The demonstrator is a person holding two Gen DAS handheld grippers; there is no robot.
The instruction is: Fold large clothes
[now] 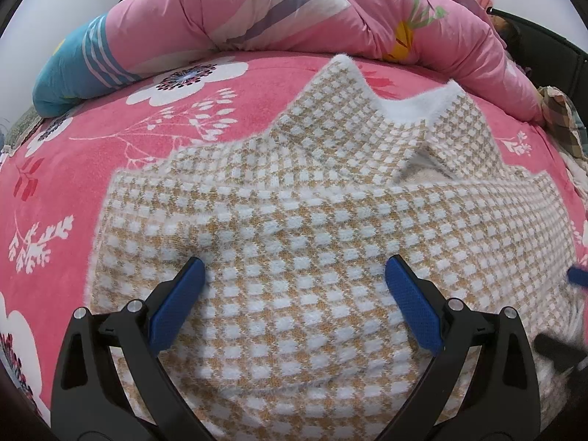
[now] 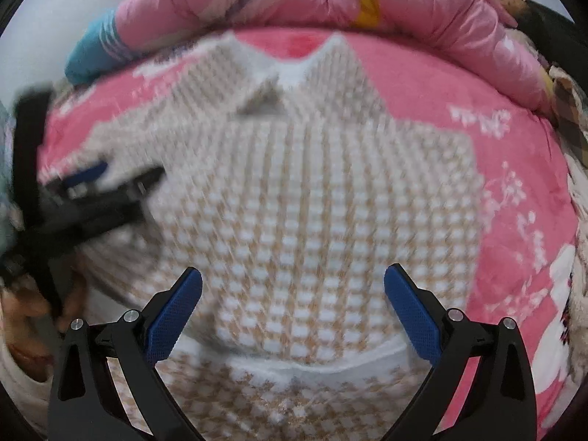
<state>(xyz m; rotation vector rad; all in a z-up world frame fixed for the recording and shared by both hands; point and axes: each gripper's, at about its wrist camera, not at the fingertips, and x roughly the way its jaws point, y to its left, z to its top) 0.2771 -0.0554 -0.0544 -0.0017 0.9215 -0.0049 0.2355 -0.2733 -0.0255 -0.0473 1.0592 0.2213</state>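
Note:
A fuzzy tan-and-white checked sweater (image 1: 294,242) lies spread on the pink floral bed cover (image 1: 92,169), its white collar (image 1: 415,106) toward the far side and both sleeves folded across the body. My left gripper (image 1: 294,270) stands open just above the sweater's middle, nothing between its blue pads. In the right wrist view the same sweater (image 2: 312,213) appears blurred, with its white hem (image 2: 330,364) folded up near the camera. My right gripper (image 2: 293,277) is open over the lower body of the sweater. The left gripper (image 2: 92,180) shows at the left edge there, held by a hand (image 2: 25,305).
A rolled pink quilt with a blue end (image 1: 294,11) lies along the far side of the bed. A plaid cloth (image 1: 562,117) and a dark frame (image 1: 544,58) sit at the far right. Pink cover shows left and right of the sweater.

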